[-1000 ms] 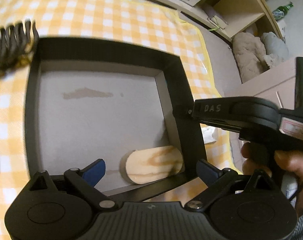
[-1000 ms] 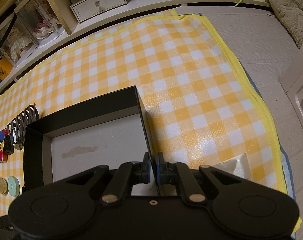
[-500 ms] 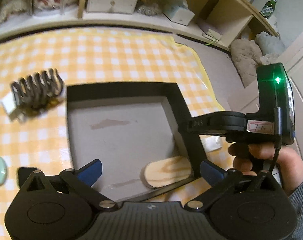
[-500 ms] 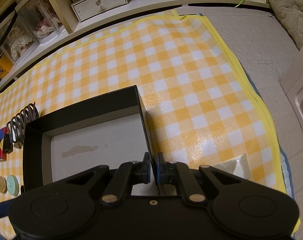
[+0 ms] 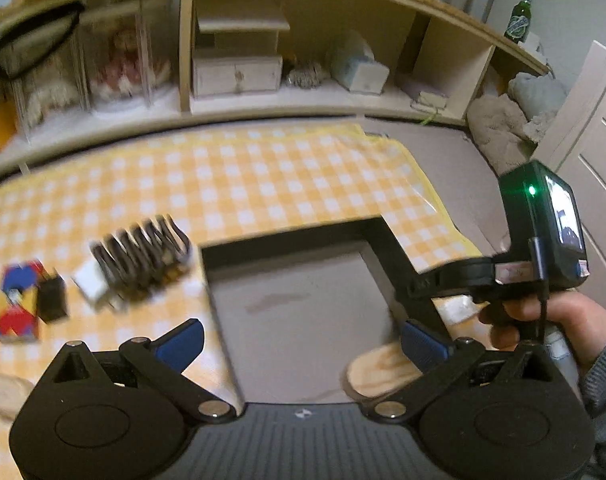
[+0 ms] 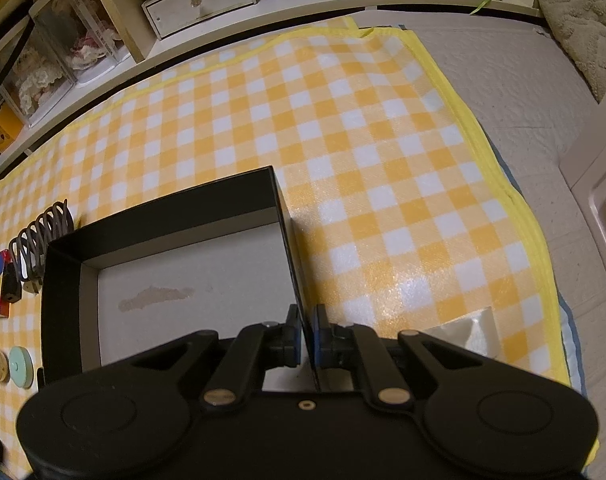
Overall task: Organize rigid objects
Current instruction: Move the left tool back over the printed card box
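Pinching the right wall of the black box [image 6: 163,216], the right gripper [image 6: 307,334] keeps its position. The left gripper [image 5: 303,340], jaws wide apart and empty, has drawn back and up, revealing the coil rack [image 5: 141,254] and colored block [image 5: 17,304]. The wooden piece [image 5: 379,372] stays inside the box's near right corner.

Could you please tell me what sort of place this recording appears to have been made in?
Most likely a room in a home, with the work done at floor level: a yellow checked mat lies on the floor, low wooden shelving holds a small drawer box, and a fluffy rug sits beside it.
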